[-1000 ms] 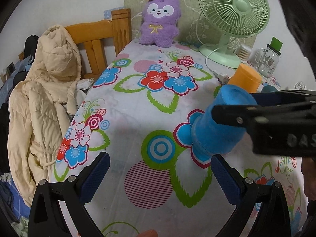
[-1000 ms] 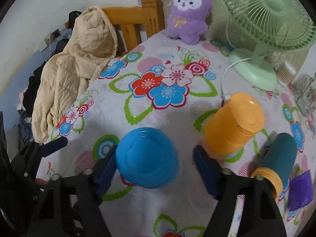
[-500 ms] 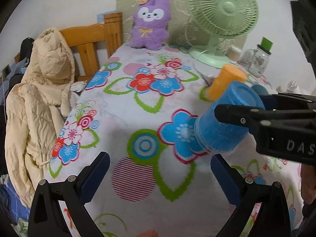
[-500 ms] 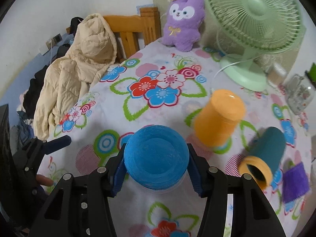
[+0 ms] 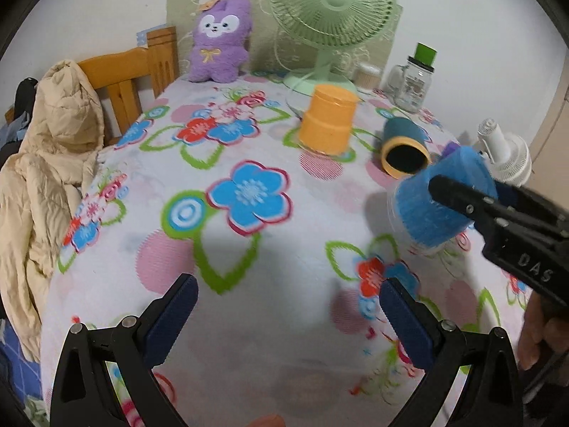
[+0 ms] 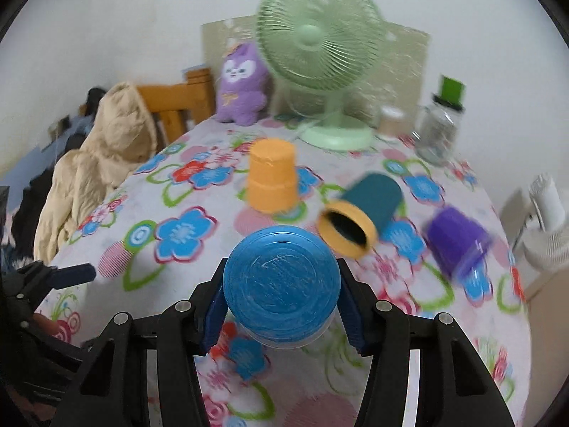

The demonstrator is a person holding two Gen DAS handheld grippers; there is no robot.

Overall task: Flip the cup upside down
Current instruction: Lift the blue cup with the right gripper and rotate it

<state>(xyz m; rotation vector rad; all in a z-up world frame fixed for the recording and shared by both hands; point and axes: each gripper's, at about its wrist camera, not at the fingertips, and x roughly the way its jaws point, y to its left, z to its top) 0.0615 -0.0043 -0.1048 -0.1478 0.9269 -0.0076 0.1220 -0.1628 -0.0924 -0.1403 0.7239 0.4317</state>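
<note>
Blue cup [image 6: 281,286], inverted, tilted, just above floral tablecloth [image 5: 249,284]

Right gripper [image 6: 281,306] clamped — left gripper [image 5: 284,316] spread wide, idle

Two low wrist views, shared table [image 5: 270,306]

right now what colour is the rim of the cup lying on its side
Orange-yellow rim on a teal cup; clearest in the right wrist view.
</note>
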